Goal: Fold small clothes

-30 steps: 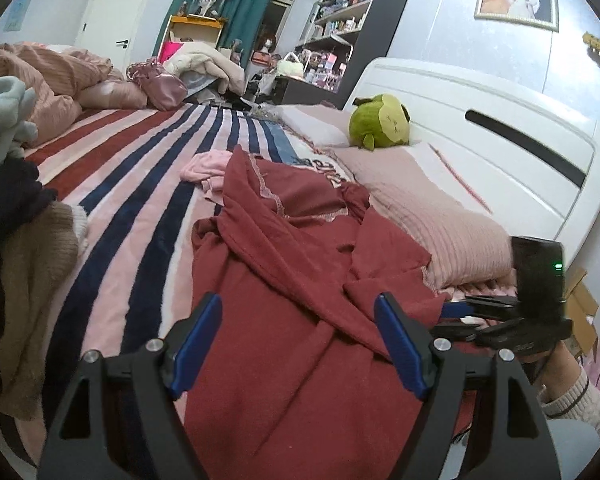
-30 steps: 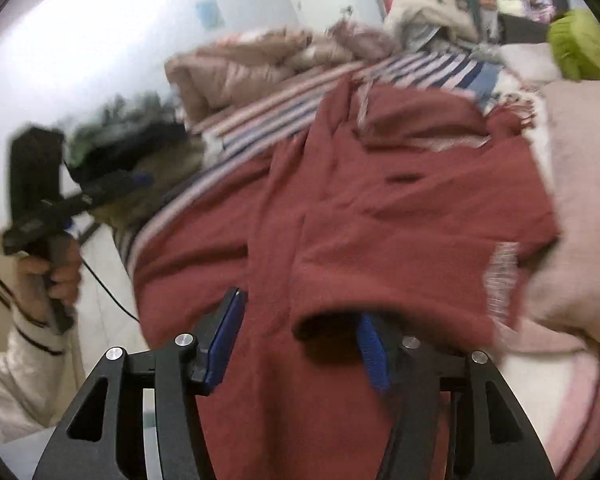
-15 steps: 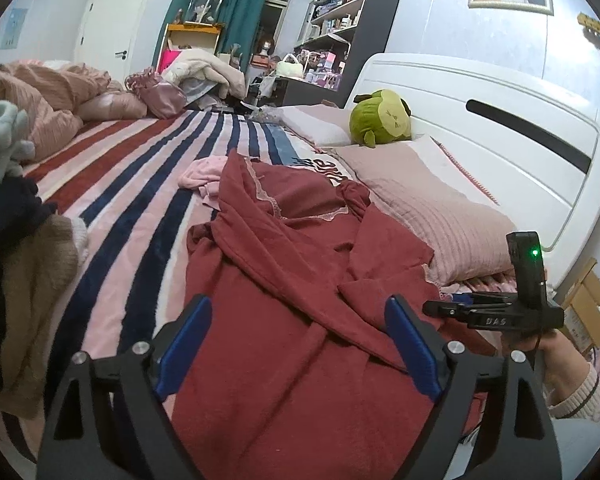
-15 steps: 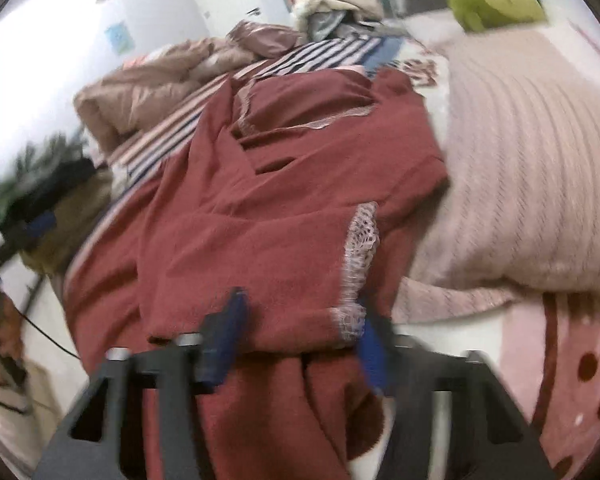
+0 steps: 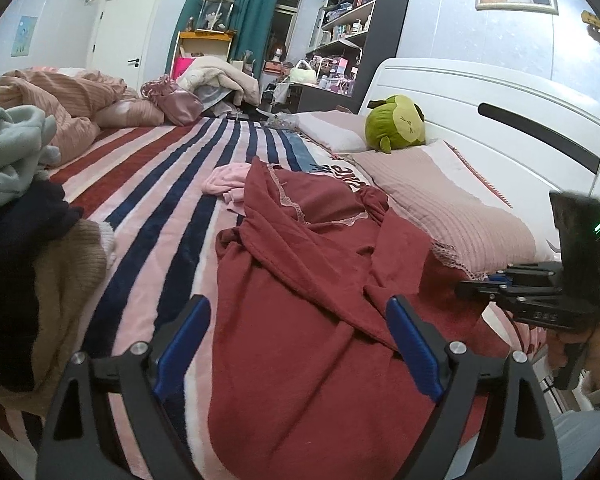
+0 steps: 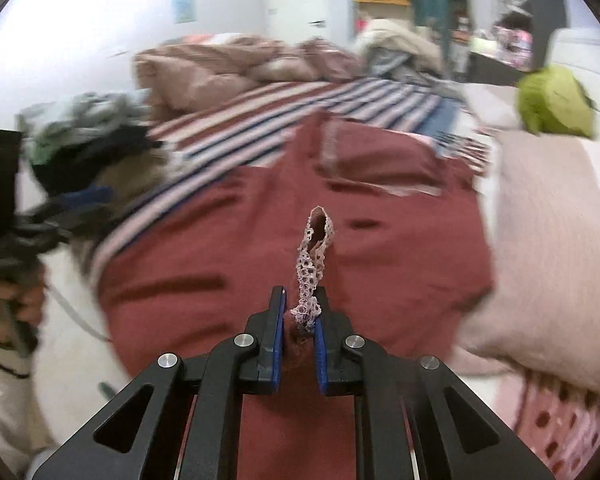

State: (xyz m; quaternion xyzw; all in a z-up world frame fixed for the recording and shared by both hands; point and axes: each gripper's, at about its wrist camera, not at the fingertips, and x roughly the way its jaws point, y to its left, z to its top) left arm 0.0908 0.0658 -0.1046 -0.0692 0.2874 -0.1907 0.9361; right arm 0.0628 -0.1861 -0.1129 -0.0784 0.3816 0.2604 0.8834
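A dark red garment (image 5: 308, 280) with pink lace trim lies crumpled on the striped bed; it also shows in the right wrist view (image 6: 260, 232). My left gripper (image 5: 298, 336) is open and empty, low over the garment's near end. My right gripper (image 6: 300, 320) is shut on the garment's lace-trimmed sleeve cuff (image 6: 312, 264), which sticks up between the pads. The right gripper also shows in the left wrist view (image 5: 540, 292), at the garment's right edge by the pillow.
A pile of clothes (image 5: 16, 240) sits at the left of the striped blanket (image 5: 160, 200). A pink pillow (image 5: 452, 208) and a green plush toy (image 5: 396, 124) lie by the white headboard (image 5: 500, 108). A small pink garment (image 5: 228, 180) lies beyond the red one.
My right gripper has closed on the lace cuff of the sleeve; it was open around the fabric before. My left gripper has pulled back a little and stayed open.
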